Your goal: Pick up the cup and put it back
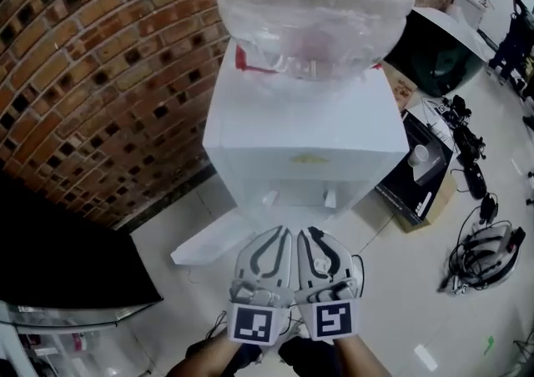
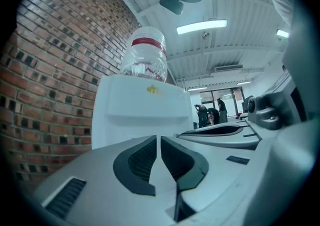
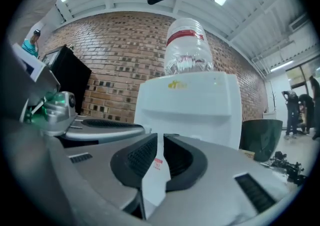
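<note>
Left gripper [image 1: 279,235] and right gripper [image 1: 310,235] sit side by side. Both jaw pairs are pressed together and empty. Dispenser [image 1: 304,150] at 12 o'clock, bottle [image 1: 313,8] atop it.

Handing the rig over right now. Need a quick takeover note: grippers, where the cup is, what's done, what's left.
Left gripper: jaws all but closed, empty, low in front of the water dispenser.
Right gripper: same state, side by side with the left.
Cup: not held. The only candidate is a small white cup-like thing on the black box right of the dispenser; too small to be sure.
Done: nothing visible.
Left: probably both steps, picking the cup up and putting it back.
</note>
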Action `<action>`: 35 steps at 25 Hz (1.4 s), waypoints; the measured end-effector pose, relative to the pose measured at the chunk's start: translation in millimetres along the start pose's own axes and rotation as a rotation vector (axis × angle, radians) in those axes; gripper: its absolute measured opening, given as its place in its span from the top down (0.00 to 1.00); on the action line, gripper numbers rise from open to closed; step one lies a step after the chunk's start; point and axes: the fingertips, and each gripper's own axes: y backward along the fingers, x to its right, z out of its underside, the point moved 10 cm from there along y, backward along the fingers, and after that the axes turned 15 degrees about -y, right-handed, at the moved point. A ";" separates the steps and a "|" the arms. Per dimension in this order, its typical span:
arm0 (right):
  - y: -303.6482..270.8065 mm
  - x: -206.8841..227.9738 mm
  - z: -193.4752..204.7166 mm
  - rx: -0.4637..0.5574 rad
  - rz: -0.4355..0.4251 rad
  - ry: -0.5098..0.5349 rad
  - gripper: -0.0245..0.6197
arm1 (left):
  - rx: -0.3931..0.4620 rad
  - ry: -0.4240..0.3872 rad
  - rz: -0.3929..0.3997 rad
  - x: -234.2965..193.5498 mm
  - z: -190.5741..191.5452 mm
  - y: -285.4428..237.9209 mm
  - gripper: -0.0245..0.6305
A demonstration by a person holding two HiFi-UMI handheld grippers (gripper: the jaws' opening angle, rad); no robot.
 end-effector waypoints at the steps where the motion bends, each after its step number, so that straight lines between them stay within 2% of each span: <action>1: -3.7 2.6 15.4 -0.004 -0.001 -0.003 0.89 | -0.004 0.004 -0.001 2.5 16.3 1.6 0.93; 3: -8.4 7.0 43.8 -0.003 -0.004 -0.005 0.88 | -0.017 0.012 -0.002 8.6 46.7 5.7 0.93; 4: -8.8 9.1 57.5 -0.001 -0.008 -0.003 0.85 | -0.025 0.016 -0.003 13.1 61.1 8.5 0.93; 12: -21.1 36.9 174.9 -0.053 -0.048 -0.005 0.84 | -0.041 0.015 -0.018 50.8 175.0 21.8 0.93; 16: -31.9 56.9 223.2 -0.029 -0.040 0.009 0.84 | -0.050 0.032 -0.041 63.2 225.2 23.0 0.93; 20: -46.1 72.9 263.6 -0.013 -0.033 0.026 0.84 | -0.060 0.017 -0.047 69.6 269.0 21.2 0.94; 22: -52.3 79.2 282.0 -0.004 -0.034 0.024 0.84 | -0.050 0.018 -0.053 73.2 286.3 19.4 0.95; 24: -58.9 85.1 300.8 0.004 -0.033 0.022 0.78 | -0.045 0.006 -0.054 76.5 301.3 18.8 0.95; 29: -81.8 91.0 348.2 0.032 -0.033 0.026 0.78 | -0.040 0.002 -0.067 79.0 333.5 20.5 0.96; 31: -92.9 94.1 368.0 0.023 -0.033 0.016 0.67 | -0.049 0.008 -0.060 82.5 343.3 20.9 0.96; 35: -116.2 107.9 408.6 -0.009 0.006 -0.007 0.58 | -0.057 0.026 -0.041 90.4 356.5 18.6 0.96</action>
